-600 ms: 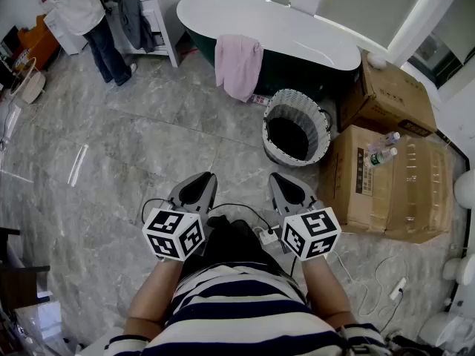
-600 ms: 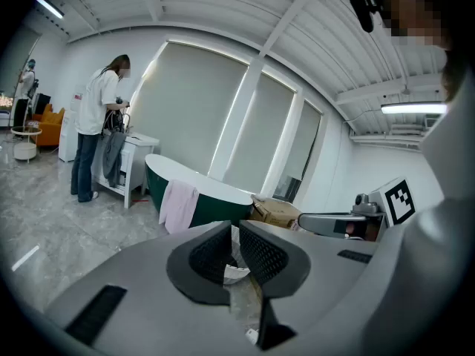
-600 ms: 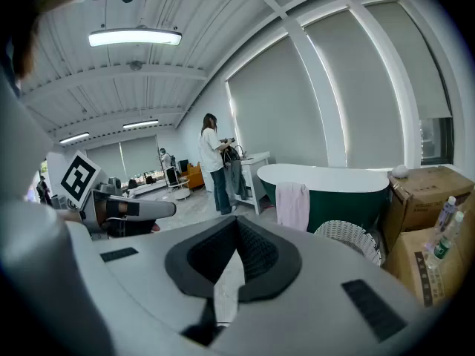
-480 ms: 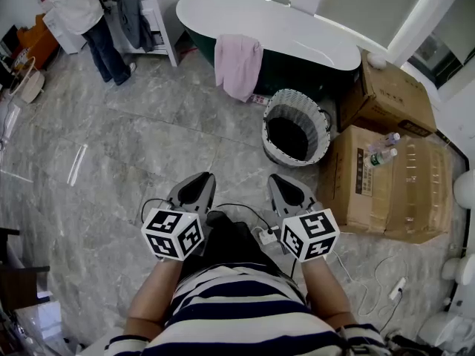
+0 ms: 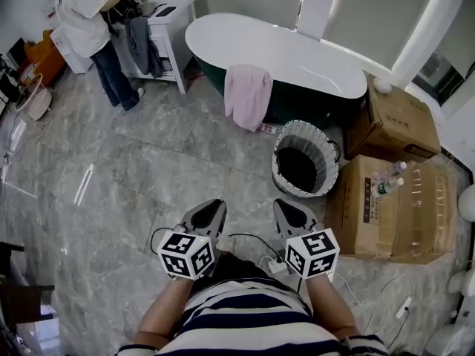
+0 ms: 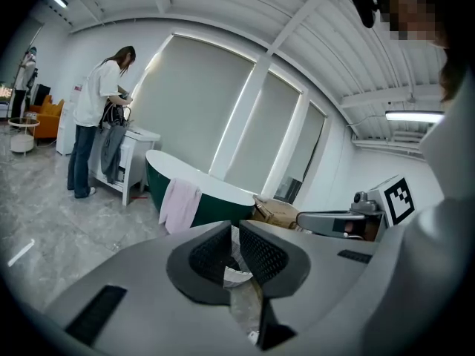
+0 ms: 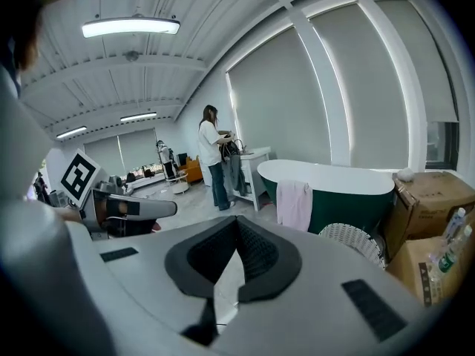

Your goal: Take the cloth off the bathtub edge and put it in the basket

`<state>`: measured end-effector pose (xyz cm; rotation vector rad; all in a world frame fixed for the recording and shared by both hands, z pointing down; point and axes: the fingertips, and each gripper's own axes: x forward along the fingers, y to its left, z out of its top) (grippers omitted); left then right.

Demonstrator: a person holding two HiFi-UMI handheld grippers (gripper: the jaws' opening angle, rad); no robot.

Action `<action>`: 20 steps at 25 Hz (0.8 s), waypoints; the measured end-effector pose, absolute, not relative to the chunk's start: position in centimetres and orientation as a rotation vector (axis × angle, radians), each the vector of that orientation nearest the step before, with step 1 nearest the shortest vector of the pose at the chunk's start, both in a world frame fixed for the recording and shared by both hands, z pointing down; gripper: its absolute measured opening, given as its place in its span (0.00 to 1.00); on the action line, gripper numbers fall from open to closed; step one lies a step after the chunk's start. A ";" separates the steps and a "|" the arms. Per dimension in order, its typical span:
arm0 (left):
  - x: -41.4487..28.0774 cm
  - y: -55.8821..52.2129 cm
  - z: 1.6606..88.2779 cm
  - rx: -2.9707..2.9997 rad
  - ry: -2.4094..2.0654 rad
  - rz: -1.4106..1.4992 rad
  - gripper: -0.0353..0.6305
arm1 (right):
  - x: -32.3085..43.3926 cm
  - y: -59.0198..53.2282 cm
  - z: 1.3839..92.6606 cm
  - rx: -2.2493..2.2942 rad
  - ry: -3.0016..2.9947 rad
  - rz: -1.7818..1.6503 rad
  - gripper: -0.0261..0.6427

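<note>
Two claws held low over the floor, close to my body. Left claw [image 5: 210,208] is pinched nearly closed with nothing in it. Right claw [image 5: 286,208] is fully closed, also empty. The pink cloth [image 5: 249,95] hangs draped over the near edge of the bathtub [image 5: 297,54], straight ahead of both claws and well apart from them. The basket [image 5: 303,129] stands on the floor just right of the cloth against the tub, nearer my right claw. Cardboard boxes [image 5: 393,117] sit beside the basket on its right.
</note>
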<state>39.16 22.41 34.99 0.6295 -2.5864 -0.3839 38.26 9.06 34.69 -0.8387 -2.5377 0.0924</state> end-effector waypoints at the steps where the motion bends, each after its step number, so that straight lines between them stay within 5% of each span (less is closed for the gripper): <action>1: 38.6 22.8 35.0 0.629 -2.585 -0.382 0.12 | 37.7 9.6 34.5 -0.845 -2.540 0.086 0.08; 20: 30.0 27.4 36.5 0.735 -2.509 -0.327 0.12 | 29.3 15.1 36.5 -0.779 -2.493 0.083 0.08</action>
